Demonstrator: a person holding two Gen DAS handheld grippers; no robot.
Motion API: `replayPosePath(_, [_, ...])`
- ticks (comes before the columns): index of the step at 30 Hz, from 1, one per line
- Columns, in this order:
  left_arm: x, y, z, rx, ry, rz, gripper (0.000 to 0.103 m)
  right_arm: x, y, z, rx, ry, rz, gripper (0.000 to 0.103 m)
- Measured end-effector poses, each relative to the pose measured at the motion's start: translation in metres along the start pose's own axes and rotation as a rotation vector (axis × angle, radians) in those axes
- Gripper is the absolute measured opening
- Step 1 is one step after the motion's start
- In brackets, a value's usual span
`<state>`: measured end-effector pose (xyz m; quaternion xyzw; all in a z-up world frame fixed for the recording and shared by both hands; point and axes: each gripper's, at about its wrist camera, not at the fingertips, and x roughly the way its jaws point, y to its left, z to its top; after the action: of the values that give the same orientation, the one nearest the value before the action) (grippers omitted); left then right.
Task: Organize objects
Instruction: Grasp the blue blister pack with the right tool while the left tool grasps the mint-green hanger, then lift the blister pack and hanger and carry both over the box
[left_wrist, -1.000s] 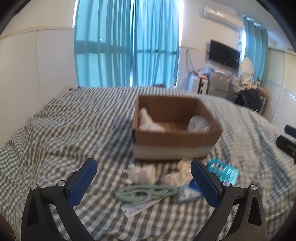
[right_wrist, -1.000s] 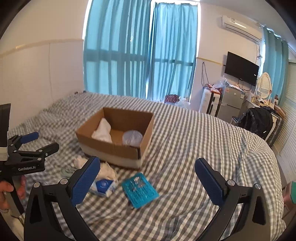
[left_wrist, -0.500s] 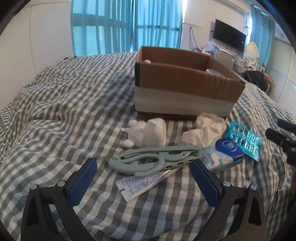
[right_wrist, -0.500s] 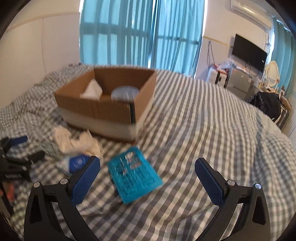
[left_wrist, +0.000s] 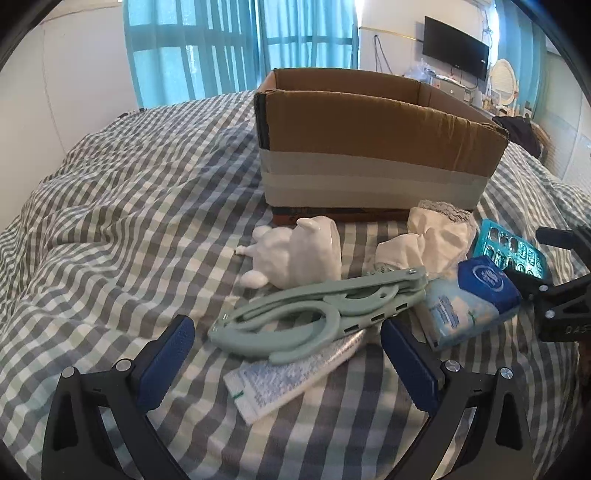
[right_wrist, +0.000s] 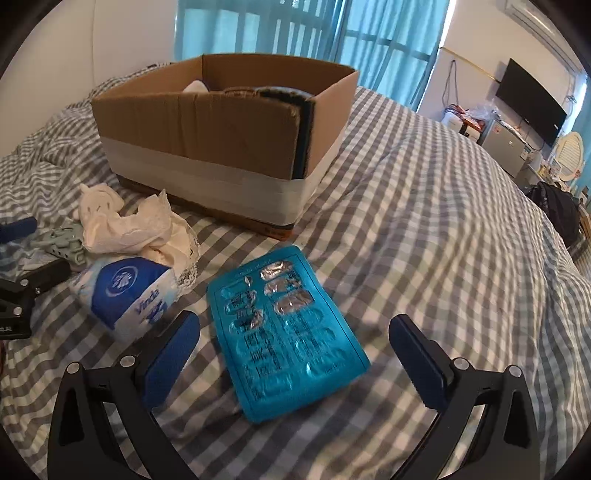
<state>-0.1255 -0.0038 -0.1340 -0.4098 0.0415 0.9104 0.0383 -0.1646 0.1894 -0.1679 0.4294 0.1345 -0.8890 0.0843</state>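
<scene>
A cardboard box (left_wrist: 373, 147) stands on the checked bed; it also shows in the right wrist view (right_wrist: 207, 140). My left gripper (left_wrist: 284, 347) is open, low over a pale green folded hanger (left_wrist: 314, 310) lying on a toothpaste tube (left_wrist: 284, 376). A white figurine (left_wrist: 295, 258), a crumpled white cloth (left_wrist: 424, 240) and a blue tissue pack (left_wrist: 476, 299) lie nearby. My right gripper (right_wrist: 295, 343) is open, straddling a teal blister pack (right_wrist: 284, 332). The tissue pack (right_wrist: 125, 291) and the cloth (right_wrist: 129, 225) lie to its left.
The box holds a white item (right_wrist: 195, 86) and something dark beside it, mostly hidden by the wall. A TV (right_wrist: 532, 103), a small fridge (right_wrist: 506, 147) and a dark bag (right_wrist: 557, 210) stand beyond the bed's right side. Teal curtains (left_wrist: 240, 51) hang behind.
Both grippers have dropped and moved in toward the items in front of the box: the left onto the hanger and tube, the right onto the teal blister pack. Both stay open.
</scene>
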Motion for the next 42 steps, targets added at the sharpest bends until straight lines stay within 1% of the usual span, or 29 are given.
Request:
replayPosePath(6, [0.015,-0.009,0.009,0.037,0.002,-0.01,0.103,0.018,0.006,0.001,-0.023,0.027,-0.008,0.103])
replayPosePath(8, [0.018,-0.009,0.012,0.038,0.003,-0.025,0.101,0.017,0.005,0.0,-0.018,0.025,-0.007,0.102])
replayPosePath(10, [0.018,-0.008,0.012,0.024,0.006,-0.061,0.09,0.016,0.005,-0.002,-0.012,0.021,-0.004,0.097])
replayPosePath(11, [0.017,-0.006,0.012,0.017,0.007,-0.081,0.087,0.014,0.005,-0.002,-0.009,0.02,0.0,0.094])
replayPosePath(13, [0.015,-0.005,0.011,0.013,0.014,-0.117,0.072,0.012,0.005,-0.003,-0.003,0.018,0.007,0.089])
replayPosePath(18, [0.004,-0.011,0.009,0.049,-0.004,-0.1,0.056,0.006,0.005,-0.008,0.019,0.014,0.021,0.075])
replayPosePath(20, [0.001,-0.009,0.009,0.054,-0.003,-0.104,0.05,0.003,0.005,-0.011,0.032,0.011,0.027,0.073])
replayPosePath(22, [-0.002,-0.008,0.009,0.061,-0.008,-0.104,0.04,-0.001,0.005,-0.014,0.046,0.011,0.035,0.072])
replayPosePath(25, [-0.009,-0.001,0.01,0.04,-0.021,-0.09,0.03,-0.01,0.007,-0.018,0.055,0.005,0.04,0.07])
replayPosePath(31, [-0.017,0.018,0.014,-0.043,-0.03,-0.083,0.021,-0.027,0.013,-0.025,0.068,-0.006,0.038,0.069])
replayPosePath(34, [-0.025,0.026,0.015,-0.062,-0.038,-0.084,0.018,-0.038,0.015,-0.027,0.071,-0.019,0.034,0.068])
replayPosePath(36, [-0.029,0.03,0.016,-0.066,-0.038,-0.091,0.017,-0.045,0.017,-0.03,0.069,-0.025,0.027,0.068])
replayPosePath(39, [-0.033,0.03,0.018,-0.055,-0.042,-0.083,0.016,-0.051,0.017,-0.029,0.075,-0.03,0.026,0.068])
replayPosePath(42, [-0.042,0.029,0.018,-0.058,-0.06,-0.077,0.015,-0.056,0.007,-0.024,0.085,-0.042,0.022,0.068])
